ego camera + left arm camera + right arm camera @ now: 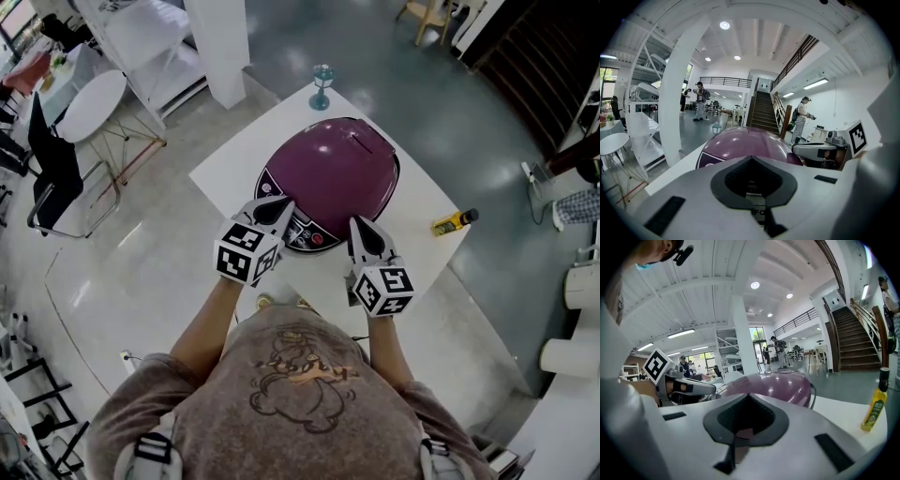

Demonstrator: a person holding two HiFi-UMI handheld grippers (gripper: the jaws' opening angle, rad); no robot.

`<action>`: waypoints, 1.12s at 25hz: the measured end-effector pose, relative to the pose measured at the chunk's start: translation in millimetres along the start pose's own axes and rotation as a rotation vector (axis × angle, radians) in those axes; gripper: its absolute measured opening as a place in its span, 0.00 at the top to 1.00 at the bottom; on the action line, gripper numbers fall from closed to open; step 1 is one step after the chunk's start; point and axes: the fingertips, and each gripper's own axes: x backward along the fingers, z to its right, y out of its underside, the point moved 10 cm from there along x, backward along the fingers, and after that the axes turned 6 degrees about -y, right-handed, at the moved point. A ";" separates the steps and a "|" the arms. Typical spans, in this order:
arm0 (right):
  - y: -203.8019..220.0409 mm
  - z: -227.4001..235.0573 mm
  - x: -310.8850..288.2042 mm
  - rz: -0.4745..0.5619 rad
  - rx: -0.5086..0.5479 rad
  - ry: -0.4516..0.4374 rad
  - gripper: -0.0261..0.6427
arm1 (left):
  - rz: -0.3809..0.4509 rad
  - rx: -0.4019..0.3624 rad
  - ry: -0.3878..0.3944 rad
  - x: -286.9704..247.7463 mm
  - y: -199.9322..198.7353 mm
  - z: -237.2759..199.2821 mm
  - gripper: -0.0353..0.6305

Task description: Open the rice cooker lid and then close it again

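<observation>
Head view: the purple rice cooker [333, 173], lid down, is sitting on the white tabletop [417, 258], both the left gripper [275, 208] and right gripper [361, 230] pointing at its front panel [305, 232]. Left gripper view: jaws are lying pressed together, empty, facing the cooker. Right gripper view: jaws are likewise meeting, empty; a yellow bottle [874, 406] is standing rightward.

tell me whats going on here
A person holds a gripper in each hand at the front of a purple rice cooker on a white table. The left gripper and right gripper are both shut and empty, near the control panel. The lid is down.
</observation>
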 end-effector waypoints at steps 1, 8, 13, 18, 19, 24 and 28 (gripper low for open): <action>0.7 0.1 -0.2 -0.006 0.002 0.001 0.96 | 0.000 -0.002 -0.003 0.2 -0.1 0.5 0.92; 2.3 2.1 -1.3 -0.006 0.003 -0.010 0.96 | -0.002 -0.018 -0.011 -1.2 0.2 0.5 0.92; 1.1 1.7 -0.2 -0.009 -0.001 -0.009 0.96 | -0.002 -0.026 0.002 -0.4 0.6 1.1 0.92; 0.6 0.1 -0.2 -0.008 0.005 0.002 0.96 | 0.004 -0.046 0.008 0.7 1.2 0.9 0.92; 0.5 0.2 -0.3 -0.007 0.003 0.002 0.96 | 0.005 -0.053 0.007 0.7 1.2 1.1 0.92; 0.6 0.6 -0.5 -0.006 0.006 -0.002 0.96 | 0.010 -0.073 0.006 0.7 3.5 1.0 0.92; -0.2 -0.4 -0.3 -0.009 0.010 -0.003 0.96 | 0.020 -0.078 0.001 2.3 4.8 1.7 0.92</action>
